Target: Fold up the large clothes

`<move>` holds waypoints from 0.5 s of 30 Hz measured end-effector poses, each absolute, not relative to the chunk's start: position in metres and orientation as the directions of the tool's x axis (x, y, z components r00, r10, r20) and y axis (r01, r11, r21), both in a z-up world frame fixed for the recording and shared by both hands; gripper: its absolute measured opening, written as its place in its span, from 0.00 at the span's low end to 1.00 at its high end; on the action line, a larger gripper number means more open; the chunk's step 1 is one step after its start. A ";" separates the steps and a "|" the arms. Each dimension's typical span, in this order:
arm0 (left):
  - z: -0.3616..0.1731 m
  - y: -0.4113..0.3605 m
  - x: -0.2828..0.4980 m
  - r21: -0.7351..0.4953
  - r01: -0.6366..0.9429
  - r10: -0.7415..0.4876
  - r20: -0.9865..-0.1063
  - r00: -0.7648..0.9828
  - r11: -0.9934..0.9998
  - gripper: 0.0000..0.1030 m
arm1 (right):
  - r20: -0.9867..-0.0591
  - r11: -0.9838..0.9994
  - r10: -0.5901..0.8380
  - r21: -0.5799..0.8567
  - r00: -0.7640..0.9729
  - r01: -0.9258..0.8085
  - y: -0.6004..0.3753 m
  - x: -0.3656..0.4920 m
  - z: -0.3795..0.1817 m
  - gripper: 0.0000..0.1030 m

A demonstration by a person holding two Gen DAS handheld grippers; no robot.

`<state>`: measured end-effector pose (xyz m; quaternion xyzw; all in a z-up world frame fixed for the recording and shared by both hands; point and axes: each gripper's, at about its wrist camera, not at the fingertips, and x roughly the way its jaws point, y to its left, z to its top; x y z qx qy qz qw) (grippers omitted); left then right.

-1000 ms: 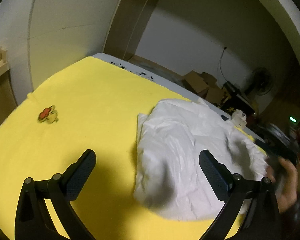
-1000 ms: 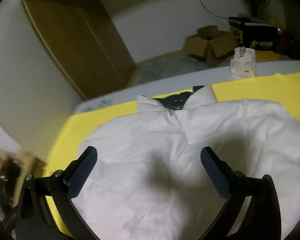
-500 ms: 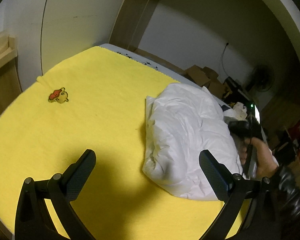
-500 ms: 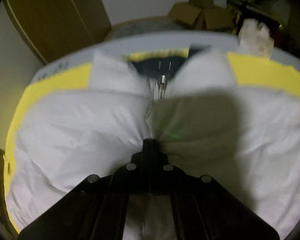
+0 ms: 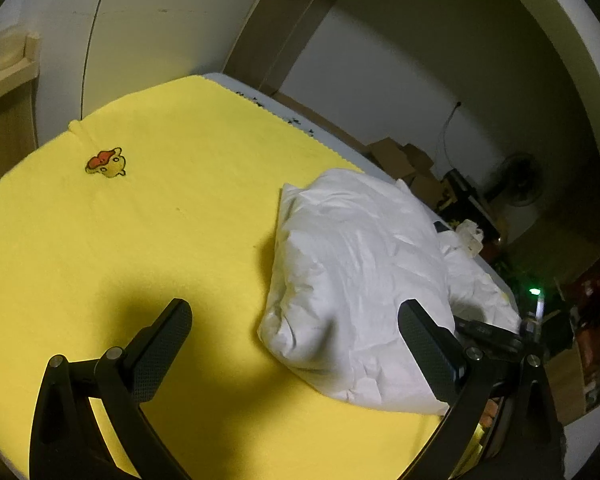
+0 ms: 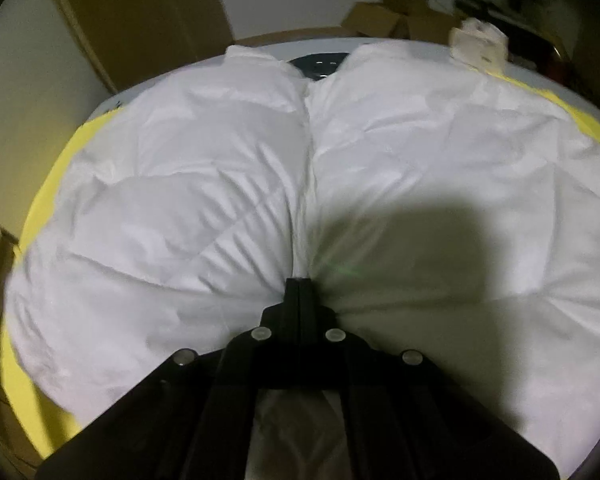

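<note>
Task status: early stage, by my reading. The white puffy jacket [image 6: 380,168] is lying front-up on the yellow blanket [image 5: 140,240] that is covering the bed. The collar is pointing toward the far edge of the bed, with dark lining showing at the neck opening. The front seam is running straight from the collar toward the right gripper. In the left wrist view the garment is looking bunched and mounded, with one side edge rolled up, so no clean fold is showing yet. The full folding sequence is probably still remaining: sides or sleeves in, then hem to collar. Sleeves are not clearly distinguishable in either view.

Right gripper [image 6: 299,286]: jaws are fully together, pinching the jacket fabric on the front seam, in the lower middle of the garment. Wrinkles are radiating from the pinch point, which suggests the cloth is being held taut there.

Left gripper [image 5: 296,344]: jaws are standing wide apart, holding nothing. It is hovering over the blanket near the near edge of the bed. Its right finger [image 5: 428,356] is sitting in front of the jacket's near corner, the left finger over bare blanket. The gap between them is framing the rolled side edge of the jacket; contact cannot be confirmed.

Jacket position: on the right half of the bed as the left wrist view shows it, close to the far right corner.
</note>
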<state>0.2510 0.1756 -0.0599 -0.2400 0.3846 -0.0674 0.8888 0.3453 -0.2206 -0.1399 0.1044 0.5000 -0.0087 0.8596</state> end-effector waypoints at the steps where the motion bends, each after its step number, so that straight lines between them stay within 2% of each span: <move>1: -0.059 0.176 0.248 -0.470 -0.059 -0.301 -0.651 0.697 0.881 1.00 | -0.847 0.979 0.091 0.171 0.523 0.107 -0.217 0.328 -0.129 0.00; 3: -0.061 0.178 0.247 -0.447 -0.066 -0.281 -0.664 0.693 0.892 1.00 | -0.833 0.989 0.070 0.130 0.548 0.070 -0.204 0.298 -0.124 0.00; 5: -0.064 0.183 0.251 -0.447 -0.104 -0.263 -0.682 0.682 0.889 1.00 | -0.833 0.995 0.046 0.088 0.551 0.050 -0.199 0.287 -0.148 0.00; 7: -0.066 0.190 0.251 -0.466 -0.139 -0.258 -0.687 0.679 0.874 1.00 | -0.796 0.999 0.024 0.042 0.605 0.015 -0.193 0.289 -0.153 0.00; 11: -0.063 0.198 0.241 -0.481 -0.142 -0.262 -0.675 0.689 0.865 1.00 | -0.784 0.978 0.115 0.196 0.609 0.068 -0.207 0.260 -0.126 0.00; 15: -0.067 0.201 0.246 -0.500 -0.161 -0.273 -0.682 0.679 0.851 1.00 | -0.821 0.992 0.095 0.128 0.564 0.020 -0.191 0.254 -0.158 0.00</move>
